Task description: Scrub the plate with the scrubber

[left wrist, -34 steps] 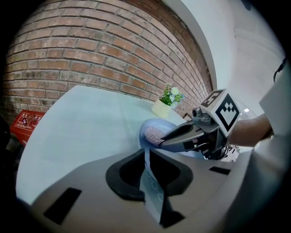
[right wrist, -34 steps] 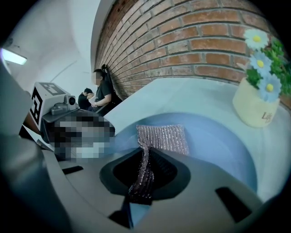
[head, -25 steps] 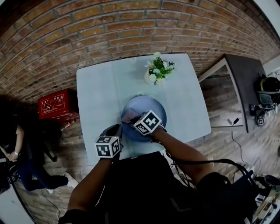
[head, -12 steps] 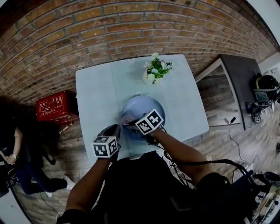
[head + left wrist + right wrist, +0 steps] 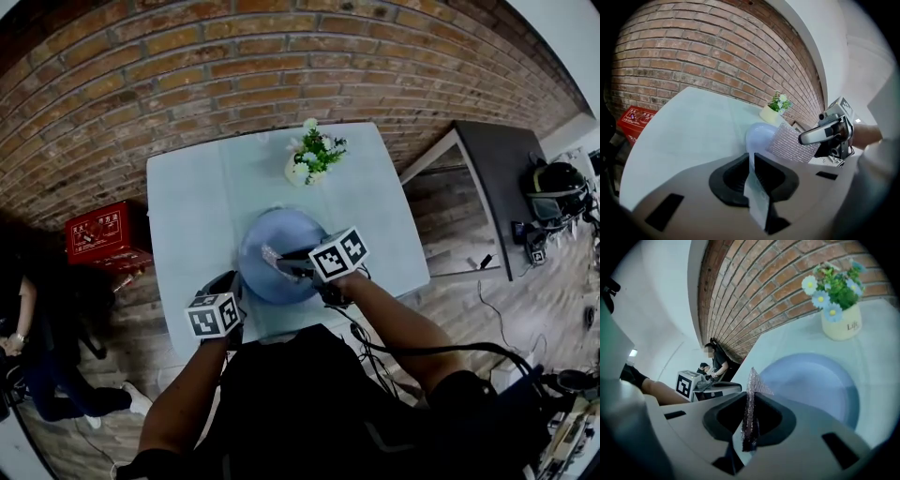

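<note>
A pale blue plate [image 5: 281,239] lies near the front edge of the light table [image 5: 187,206]. My left gripper [image 5: 232,284] is shut on the plate's near-left rim; in the left gripper view the thin rim [image 5: 751,164] stands pinched between the jaws. My right gripper [image 5: 289,265] is shut on a silvery mesh scrubber [image 5: 273,255], which lies over the plate's left half. In the right gripper view the scrubber [image 5: 751,399] stands edge-on between the jaws, with the plate [image 5: 820,390] just beyond. From the left gripper view the scrubber [image 5: 792,143] hangs flat over the plate [image 5: 759,136].
A small cream pot of flowers [image 5: 309,155] stands at the table's far side, behind the plate. A red box [image 5: 98,234] sits on the floor to the left, near a person [image 5: 37,375]. A dark table [image 5: 497,178] stands to the right, and a brick wall runs behind.
The right gripper has slid the scrubber a little from the plate's left edge toward its middle. The left gripper keeps its hold on the rim. The head view has shifted.
</note>
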Tool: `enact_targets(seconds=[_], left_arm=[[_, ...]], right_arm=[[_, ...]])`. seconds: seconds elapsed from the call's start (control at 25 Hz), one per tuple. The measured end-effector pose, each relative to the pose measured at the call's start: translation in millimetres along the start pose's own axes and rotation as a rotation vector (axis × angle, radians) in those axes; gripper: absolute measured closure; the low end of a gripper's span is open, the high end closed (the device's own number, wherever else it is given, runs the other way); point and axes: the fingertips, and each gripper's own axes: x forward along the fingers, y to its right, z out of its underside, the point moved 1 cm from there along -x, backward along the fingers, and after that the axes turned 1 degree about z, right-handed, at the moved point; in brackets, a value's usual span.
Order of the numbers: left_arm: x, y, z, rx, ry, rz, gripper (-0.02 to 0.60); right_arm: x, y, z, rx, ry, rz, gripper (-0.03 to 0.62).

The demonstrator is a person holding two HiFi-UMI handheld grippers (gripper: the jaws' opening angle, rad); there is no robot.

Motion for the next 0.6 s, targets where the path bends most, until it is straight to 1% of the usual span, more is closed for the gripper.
enact_targets(seconds=[0.24, 0.32, 0.52, 0.6], left_arm=[[6.7, 9.7, 1.8, -0.013, 0.021, -0.045, 0.537], [7.7, 13.6, 4.0, -0.015, 0.028, -0.059, 0.537], [5.8, 16.0, 10.5, -0.059, 0.044, -0.113, 0.537], [4.9, 16.8, 12.7, -0.072, 0.045, -0.133, 0.537]], right_arm=[[-39.8, 35.2, -16.0, -0.171, 0.000, 0.079, 0.531], [-44.0, 40.1, -21.7, -0.236, -0.007, 0.080, 0.530], [-37.8, 43.6, -36.0, -0.494, -0.008, 0.076, 0.531], [-29.7, 49.4, -38.5, -0.581, -0.036, 0.076, 0.531]])
